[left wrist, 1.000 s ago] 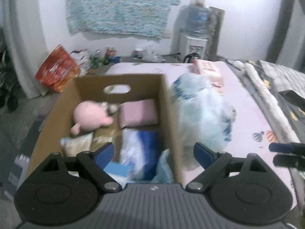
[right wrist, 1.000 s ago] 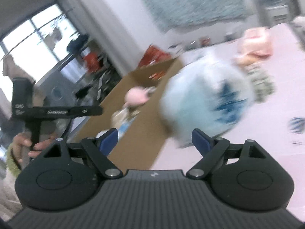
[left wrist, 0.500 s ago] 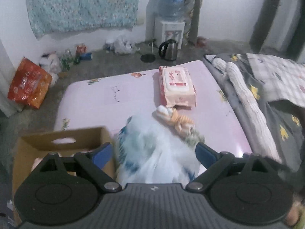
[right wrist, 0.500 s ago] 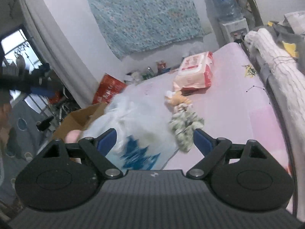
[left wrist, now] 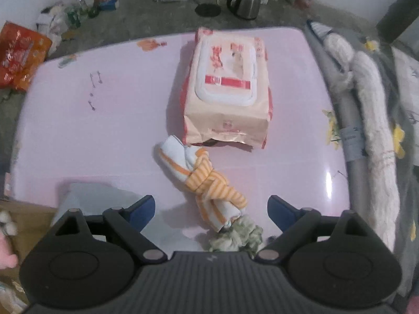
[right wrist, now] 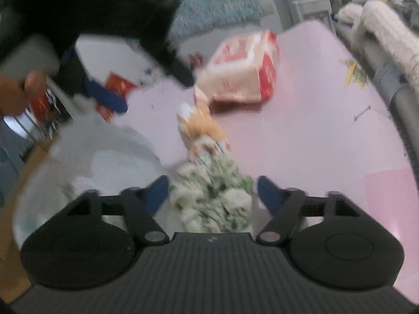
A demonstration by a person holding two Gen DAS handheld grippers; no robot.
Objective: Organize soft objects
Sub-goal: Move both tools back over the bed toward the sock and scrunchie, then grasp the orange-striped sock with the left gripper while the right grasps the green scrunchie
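An orange-striped knotted cloth point(left wrist: 207, 180) lies on the pink table point(left wrist: 104, 110), below a pack of wet wipes point(left wrist: 227, 89). My left gripper point(left wrist: 210, 209) hangs open above the cloth's near end. A green-and-white scrunched cloth point(right wrist: 214, 198) sits between the fingers of my right gripper point(right wrist: 212, 185), whose jaws are closing; a small gap still shows at the right pad. The same cloth point(left wrist: 235, 238) peeks out low in the left wrist view. A pale plastic bag point(right wrist: 104, 157) lies to the left, beside the cardboard box point(left wrist: 26, 214). A blurred blue finger point(right wrist: 104, 95) of the left gripper shows at upper left.
A rolled white blanket point(left wrist: 371, 110) and grey bedding run along the table's right edge. On the floor beyond stand a kettle point(left wrist: 244, 0), bottles and an orange bag point(left wrist: 18, 57). A hand point(right wrist: 15, 89) holds the left gripper.
The left wrist view swung from over the box to above the table and tilted down. My right gripper dropped to the green-and-white cloth and its jaws narrowed around it.
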